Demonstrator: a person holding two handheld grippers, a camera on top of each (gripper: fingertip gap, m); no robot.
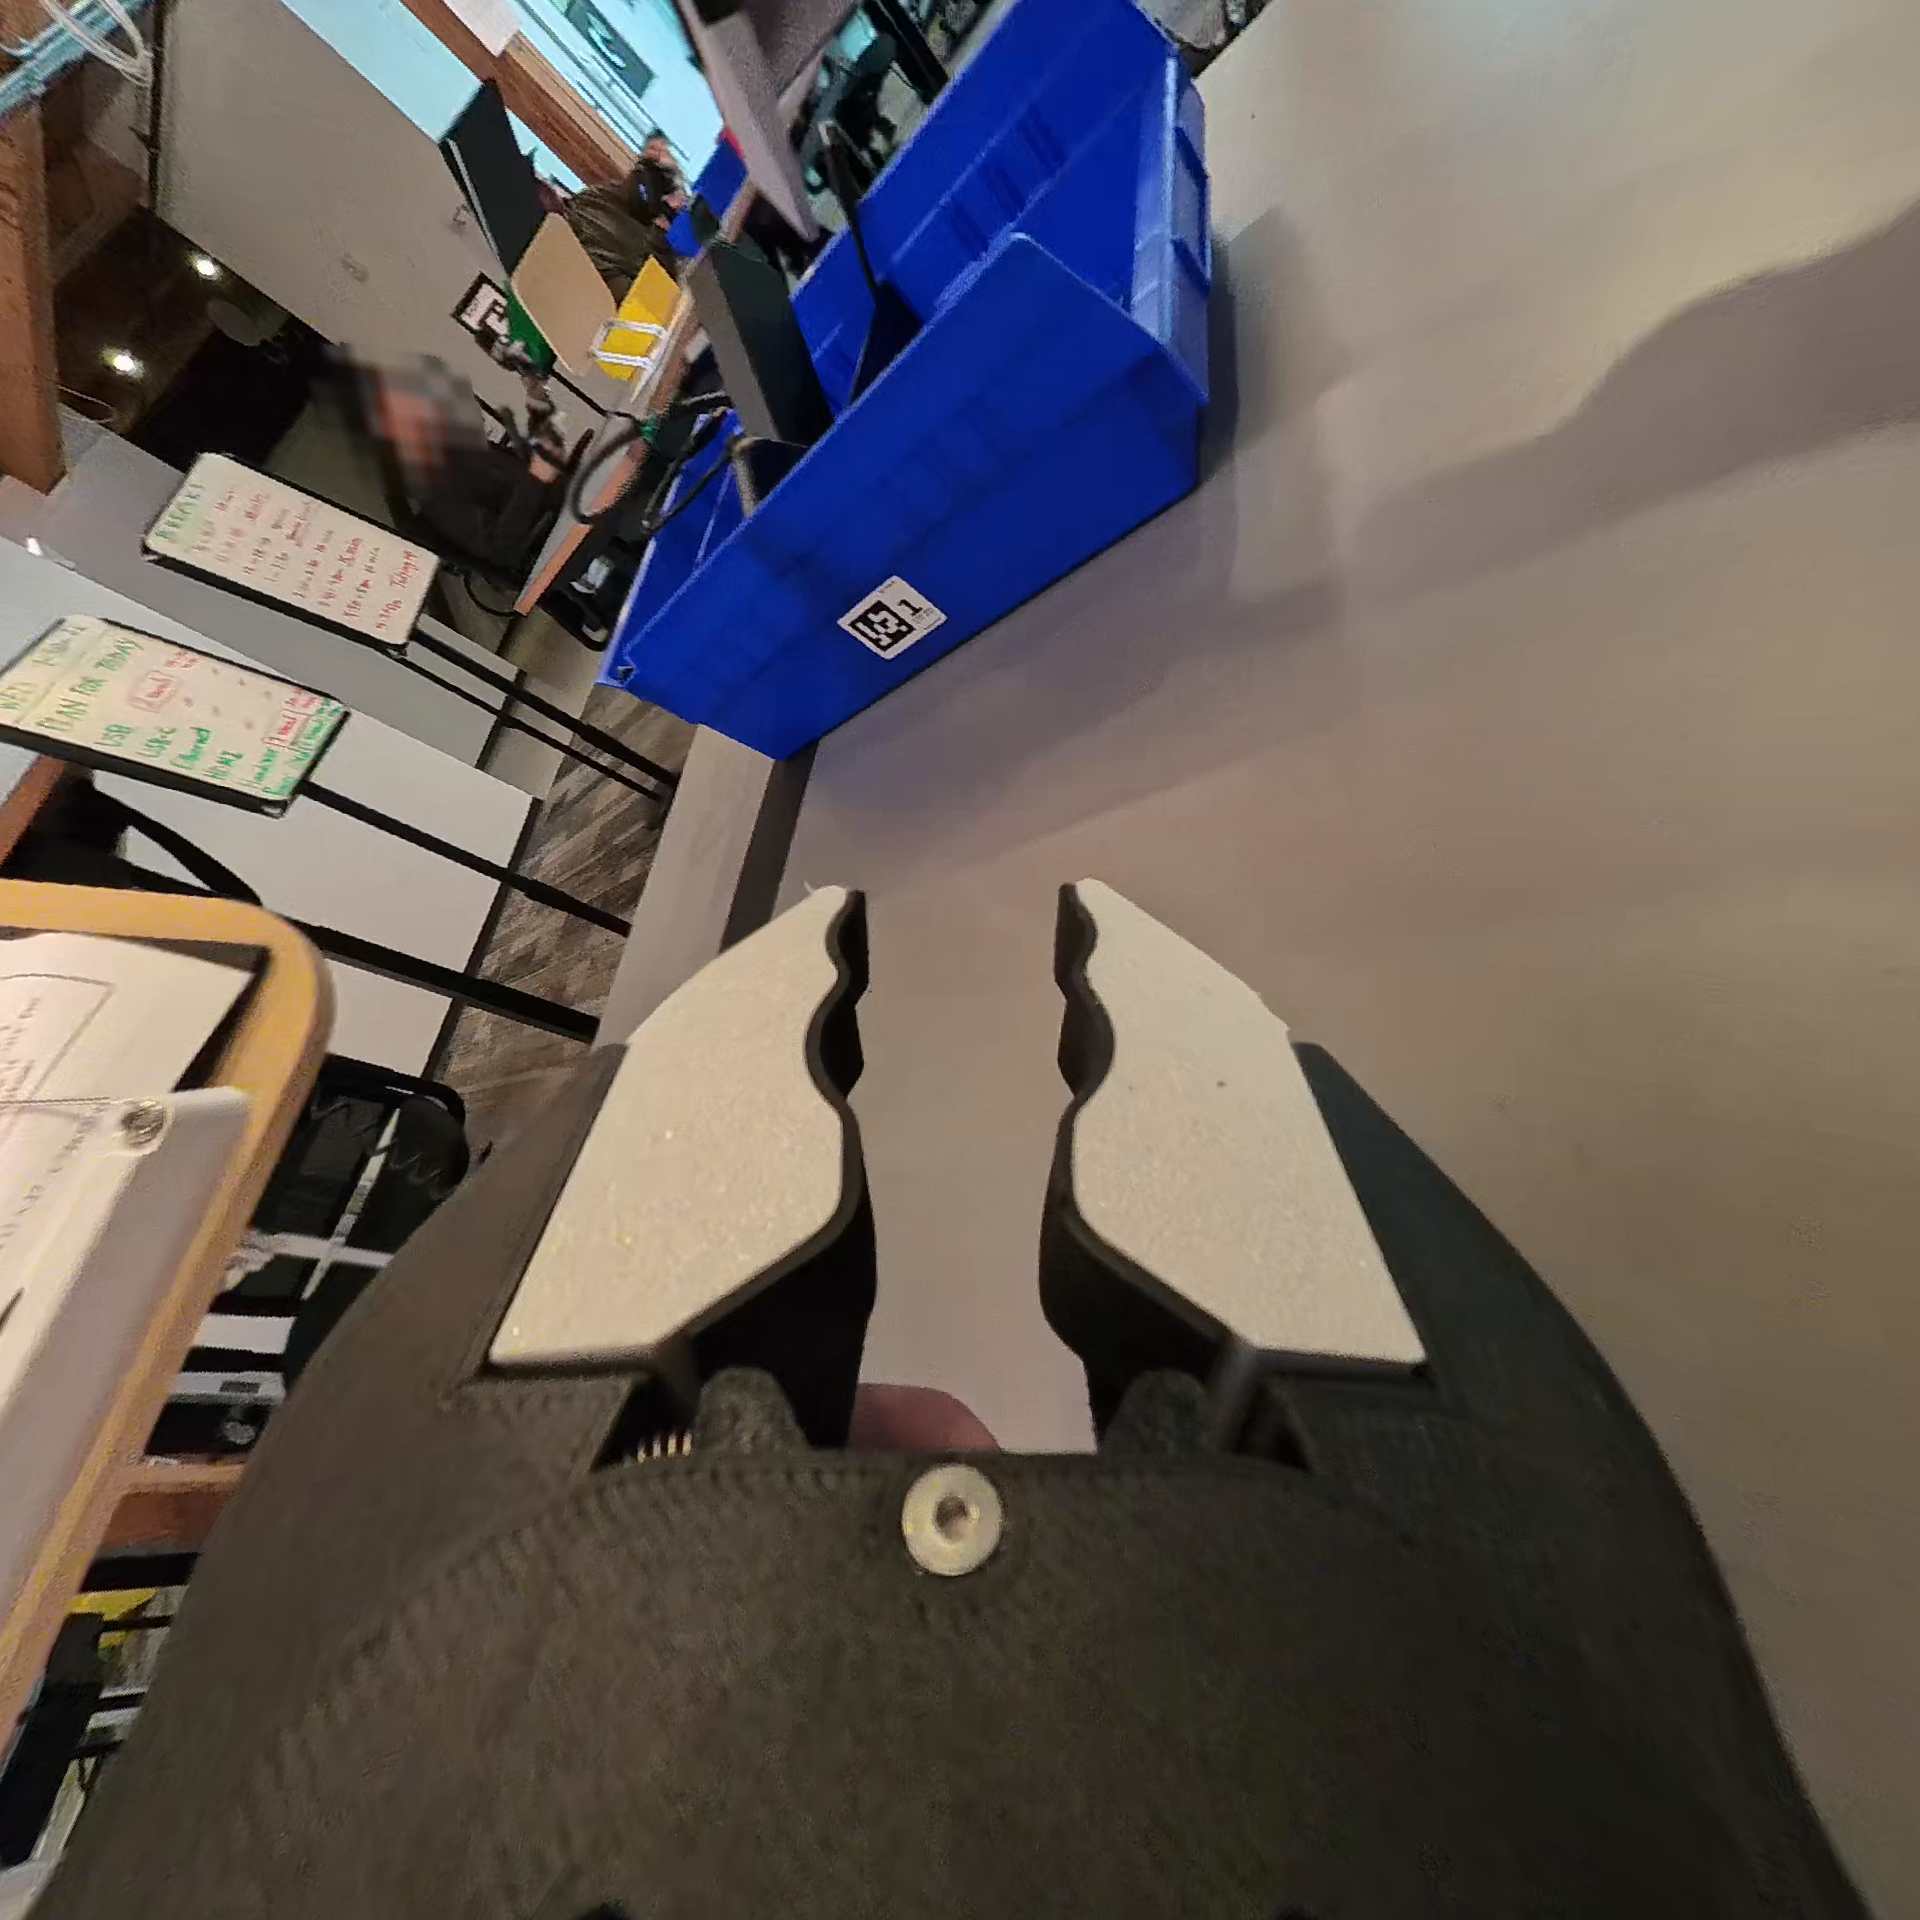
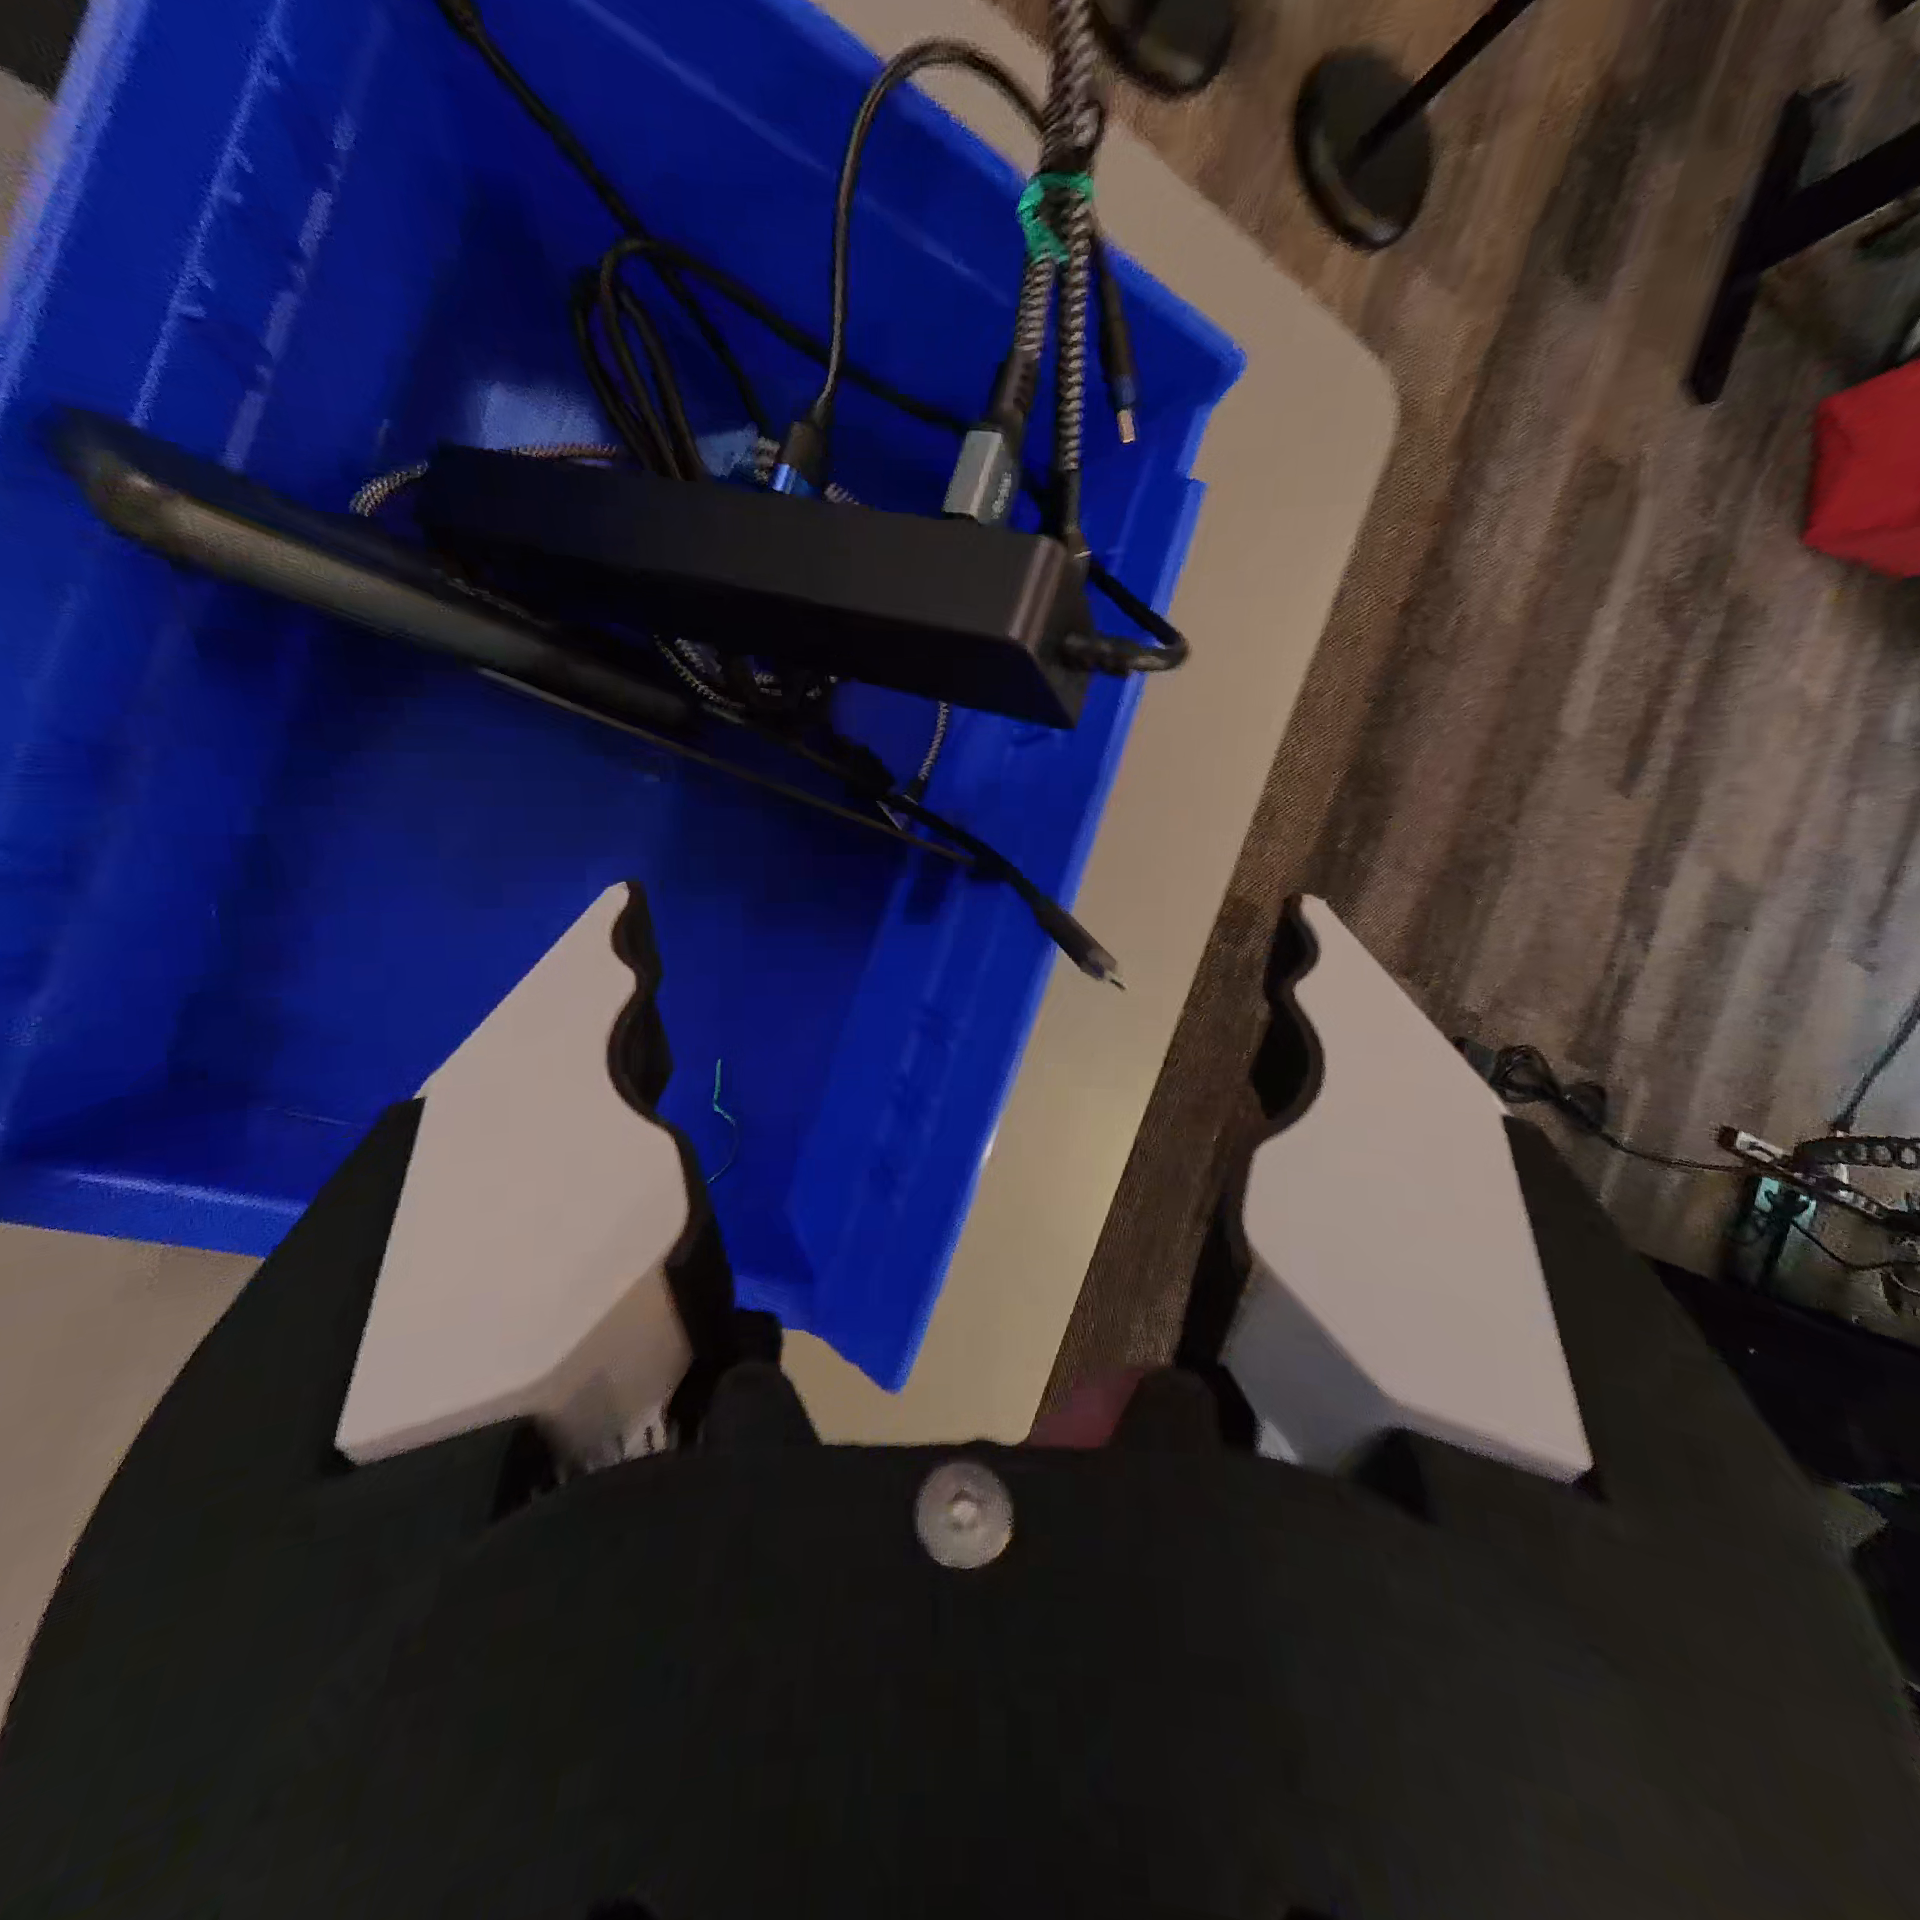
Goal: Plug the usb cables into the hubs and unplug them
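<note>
Left gripper (image 1: pixel 961 904) parted, seemingly empty; right gripper (image 2: pixel 961 904) wide.

braided cable (image 2: pixel 1070 125) cut off at top edge; hub (image 2: pixel 758 582) ports hidden, far bin (image 1: pixel 1039 135) contents too

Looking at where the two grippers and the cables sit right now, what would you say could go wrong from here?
1. The black hub overhangs the blue bin wall; tugging a plugged cable may drag it out.
2. Braided cables hang off the table edge and could snag the right gripper.
3. The left gripper, open, faces bare tabletop, unable to steady the hub.
</note>
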